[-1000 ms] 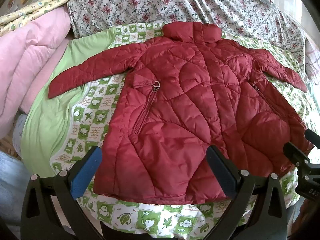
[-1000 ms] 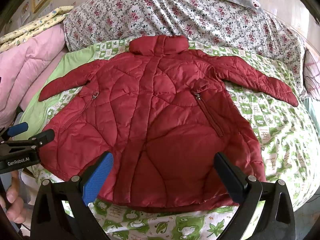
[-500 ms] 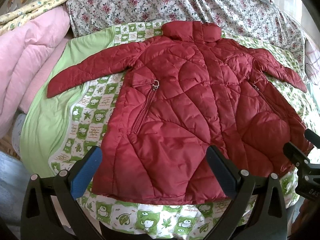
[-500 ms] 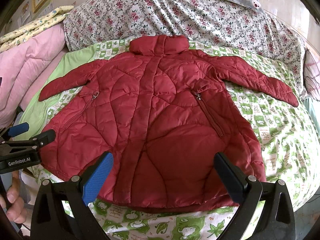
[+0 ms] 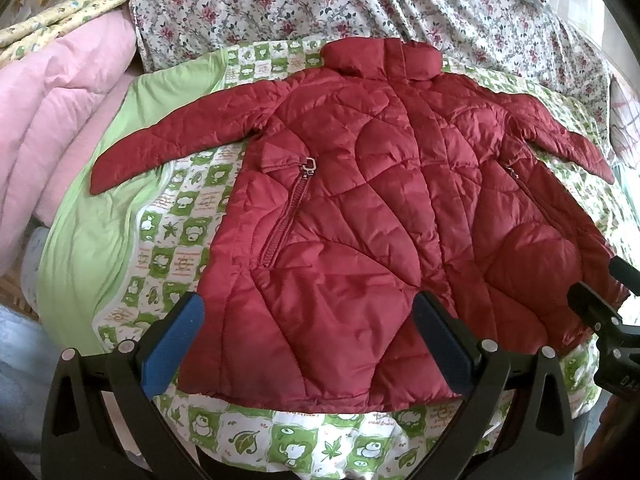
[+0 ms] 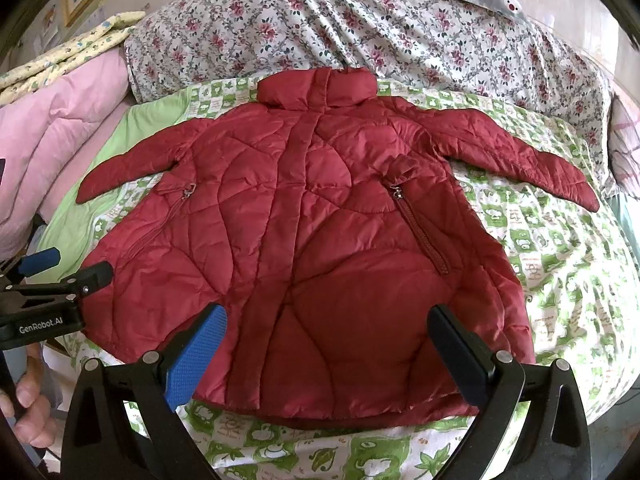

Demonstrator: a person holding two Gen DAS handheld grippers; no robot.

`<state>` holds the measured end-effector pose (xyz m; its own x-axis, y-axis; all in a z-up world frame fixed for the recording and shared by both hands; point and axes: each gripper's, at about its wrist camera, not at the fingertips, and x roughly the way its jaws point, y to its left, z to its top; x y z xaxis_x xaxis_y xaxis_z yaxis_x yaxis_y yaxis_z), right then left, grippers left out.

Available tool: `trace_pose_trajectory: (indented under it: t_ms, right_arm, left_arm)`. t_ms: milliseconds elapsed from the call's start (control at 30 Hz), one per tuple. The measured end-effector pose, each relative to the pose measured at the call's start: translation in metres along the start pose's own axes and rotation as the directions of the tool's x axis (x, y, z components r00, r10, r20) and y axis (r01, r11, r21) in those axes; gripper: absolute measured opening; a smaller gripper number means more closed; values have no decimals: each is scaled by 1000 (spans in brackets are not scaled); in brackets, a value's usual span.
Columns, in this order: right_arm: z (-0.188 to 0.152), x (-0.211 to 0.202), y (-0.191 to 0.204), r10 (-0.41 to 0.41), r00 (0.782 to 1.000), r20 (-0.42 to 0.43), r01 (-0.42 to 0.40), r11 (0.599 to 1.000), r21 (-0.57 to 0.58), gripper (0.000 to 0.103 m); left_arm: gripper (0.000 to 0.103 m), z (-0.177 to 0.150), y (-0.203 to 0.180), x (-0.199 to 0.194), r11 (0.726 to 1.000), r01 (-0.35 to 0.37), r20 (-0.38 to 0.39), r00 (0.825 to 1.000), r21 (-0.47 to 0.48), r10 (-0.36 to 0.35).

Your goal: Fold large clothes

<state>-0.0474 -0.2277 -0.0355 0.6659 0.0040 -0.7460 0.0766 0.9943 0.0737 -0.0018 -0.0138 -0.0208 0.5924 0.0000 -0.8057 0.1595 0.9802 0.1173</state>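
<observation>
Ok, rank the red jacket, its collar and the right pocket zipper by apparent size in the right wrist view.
1. red quilted jacket, spread flat, by far the largest.
2. collar.
3. right pocket zipper, long but thin; the fisheye lens makes this close call with the collar unsure.

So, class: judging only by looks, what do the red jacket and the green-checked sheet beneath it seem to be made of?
Red jacket: probably padded nylon or polyester with a slight sheen; stitched quilting puffs between seams. Green-checked sheet: likely matte printed cotton, softly wrinkled, no shine.
</observation>
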Motion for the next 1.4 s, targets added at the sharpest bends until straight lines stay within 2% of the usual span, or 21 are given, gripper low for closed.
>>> trace_pose_trajectory:
  t_ms: [67,200,367,467,500,667,833,1000,1333,1400]
  right_arm:
    - [-1,2,-1,-2,1000,1,2,1000,-1,101]
    - [-1,8,-4,8,1000,-1,-8,1000,8,101]
    - [3,12,-15,46,999,2,-46,998,53,101]
    - [6,11,-25,79,997,8,-79,992,100,101]
    - [7,11,-29,71,997,9,-72,992,106,101]
    - [15,11,-55,59,997,53,-67,987,149,101]
    - [21,11,-92,60,996,66,-73,972,224,101]
    - [28,11,-146,62,992,106,-95,934,346,101]
    - [49,30,-271,-40,985,167,-57,841,538,99]
    - [54,37,-296,-54,981,184,-63,816,574,93]
  left_arm:
    - [103,1,4,-3,1000,6,-6,1000,-2,-6]
    - [103,6,11,0,998,60,-47,997,-25,-61]
    - [103,10,13,5,997,78,-80,994,-22,-80]
    - [103,13,13,10,998,58,-75,995,-9,-58]
    - [103,14,14,13,1000,23,-92,996,17,-21]
    - [103,21,15,22,999,-1,-100,995,35,5]
    - [103,30,15,31,999,21,-85,996,31,-18]
    - [103,40,14,44,999,20,-90,996,40,-16]
    - [103,54,12,66,999,46,-104,994,20,-44]
    - [103,55,12,71,999,42,-108,993,20,-40]
